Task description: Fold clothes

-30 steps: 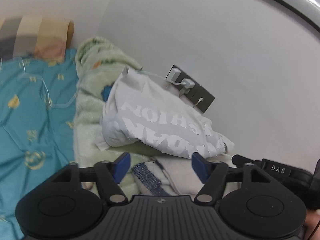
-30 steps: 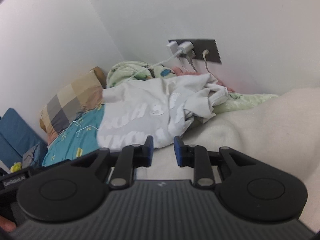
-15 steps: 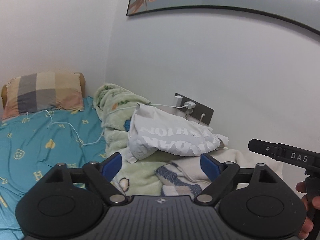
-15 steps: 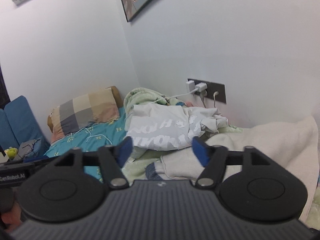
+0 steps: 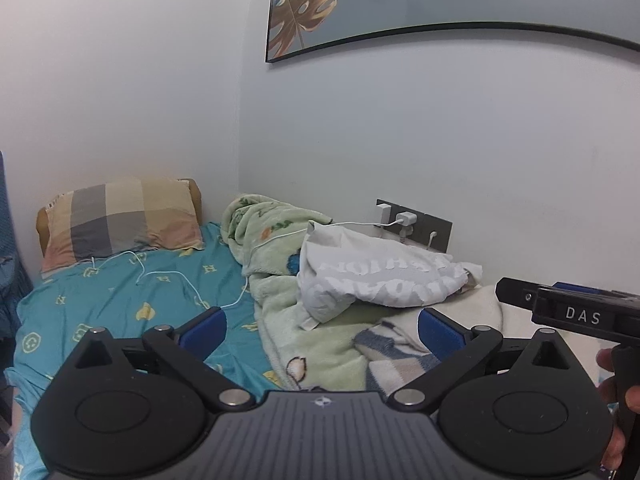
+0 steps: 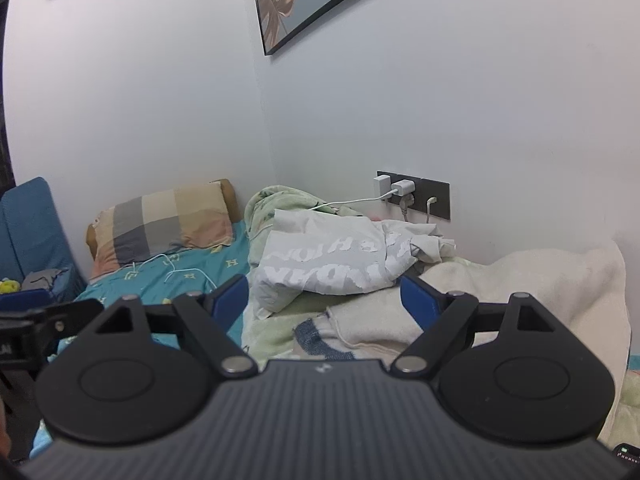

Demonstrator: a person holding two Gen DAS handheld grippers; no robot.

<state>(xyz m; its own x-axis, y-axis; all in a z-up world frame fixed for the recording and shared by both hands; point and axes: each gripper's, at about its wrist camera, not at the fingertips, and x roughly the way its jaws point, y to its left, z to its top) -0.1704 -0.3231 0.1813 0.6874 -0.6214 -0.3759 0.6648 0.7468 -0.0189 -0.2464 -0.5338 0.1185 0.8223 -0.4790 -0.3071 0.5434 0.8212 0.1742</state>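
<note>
The bed's teal patterned sheet [image 5: 120,304] fills the view from nine o'clock down to seven o'clock in the left wrist picture. A cream blanket [image 6: 520,292] spreads from three to five o'clock in the right wrist picture, beside a pale green fleece blanket [image 5: 276,264] heaped along the wall. A checked pillow [image 5: 120,216] leans in the corner at ten o'clock. The white T-shirt [image 5: 380,276] with pale lettering lies crumpled on the green fleece near the centre, just below the wall socket plate [image 5: 416,224], from which a white charging cable [image 5: 168,276] trails across the sheet. The left gripper [image 5: 320,328] has just been widening its jaws and stands fully apart, nothing between them. The right gripper [image 6: 324,296] has likewise just been spreading and holds nothing; the shirt lies well beyond both.
</note>
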